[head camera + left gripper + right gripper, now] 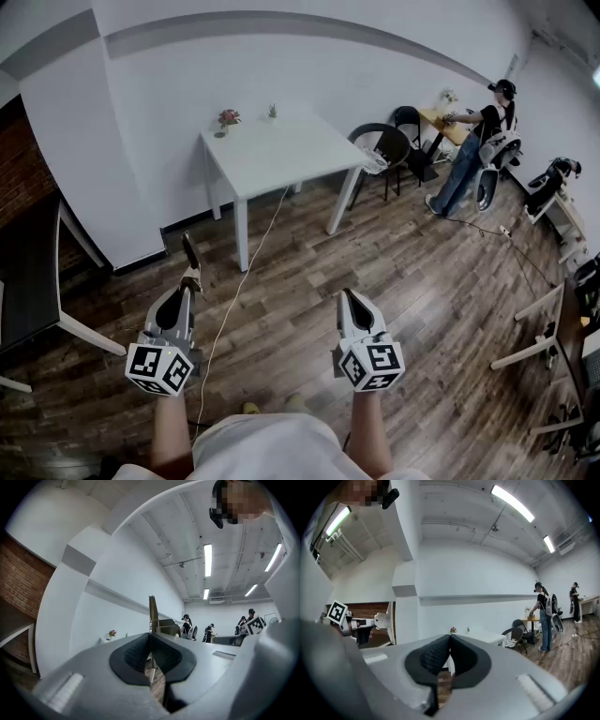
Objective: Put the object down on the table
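My left gripper (pixel 192 279) is shut on a thin dark flat object (pixel 189 251) that sticks out forward past its tips, above the wooden floor. In the left gripper view the object (pixel 153 613) stands upright as a narrow strip, pinched between the closed pads. My right gripper (pixel 349 296) is shut with nothing in it; its pads (pixel 440 656) meet. A white table (pixel 281 155) stands ahead by the wall, well beyond both grippers. It also shows small in the right gripper view (pixel 490 635).
A small flower vase (pixel 228 119) and a tiny plant (pixel 272 112) sit at the table's far edge. A white cable (pixel 246 272) runs from the table across the floor. Dark chairs (pixel 380 148) and a standing person (pixel 473 150) are at the back right. More furniture lines the right side.
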The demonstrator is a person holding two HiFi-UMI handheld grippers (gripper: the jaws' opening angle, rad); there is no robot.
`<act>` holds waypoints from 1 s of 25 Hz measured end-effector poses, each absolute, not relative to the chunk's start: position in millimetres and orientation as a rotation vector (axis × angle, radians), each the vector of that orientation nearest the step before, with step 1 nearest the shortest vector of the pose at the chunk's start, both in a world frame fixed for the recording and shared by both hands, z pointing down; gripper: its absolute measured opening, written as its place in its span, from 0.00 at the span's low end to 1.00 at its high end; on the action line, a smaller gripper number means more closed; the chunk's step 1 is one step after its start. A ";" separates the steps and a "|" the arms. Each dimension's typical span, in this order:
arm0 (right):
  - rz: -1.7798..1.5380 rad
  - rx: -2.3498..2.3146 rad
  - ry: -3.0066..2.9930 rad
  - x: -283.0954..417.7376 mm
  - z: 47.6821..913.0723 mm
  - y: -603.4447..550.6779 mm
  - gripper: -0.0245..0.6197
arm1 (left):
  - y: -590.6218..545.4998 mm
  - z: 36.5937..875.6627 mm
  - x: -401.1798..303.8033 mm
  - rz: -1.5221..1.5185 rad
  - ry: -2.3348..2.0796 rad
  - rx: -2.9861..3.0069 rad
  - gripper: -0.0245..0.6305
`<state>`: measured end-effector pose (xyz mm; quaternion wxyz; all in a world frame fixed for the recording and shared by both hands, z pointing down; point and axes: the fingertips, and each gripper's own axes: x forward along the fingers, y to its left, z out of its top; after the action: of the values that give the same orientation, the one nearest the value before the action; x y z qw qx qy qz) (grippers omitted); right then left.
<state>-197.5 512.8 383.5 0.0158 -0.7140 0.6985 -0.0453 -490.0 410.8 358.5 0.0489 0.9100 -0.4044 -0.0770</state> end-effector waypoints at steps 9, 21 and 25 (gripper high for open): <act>-0.136 -2.233 2.124 -194.6 375.5 520.1 0.04 | 414.3 352.4 -489.8 -0.237 -1.221 2.776 0.06; -0.147 -2.222 2.136 -210.7 384.2 535.8 0.04 | 428.6 360.4 -501.4 -0.247 -1.207 2.775 0.06; -0.160 -2.225 2.144 -211.5 386.4 534.5 0.04 | 427.4 366.3 -501.1 -0.227 -1.197 2.770 0.06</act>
<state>-211.5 534.5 386.4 0.0239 -0.7188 0.6929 -0.0517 -501.1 427.4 366.3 0.0575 0.9139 -0.3949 -0.0748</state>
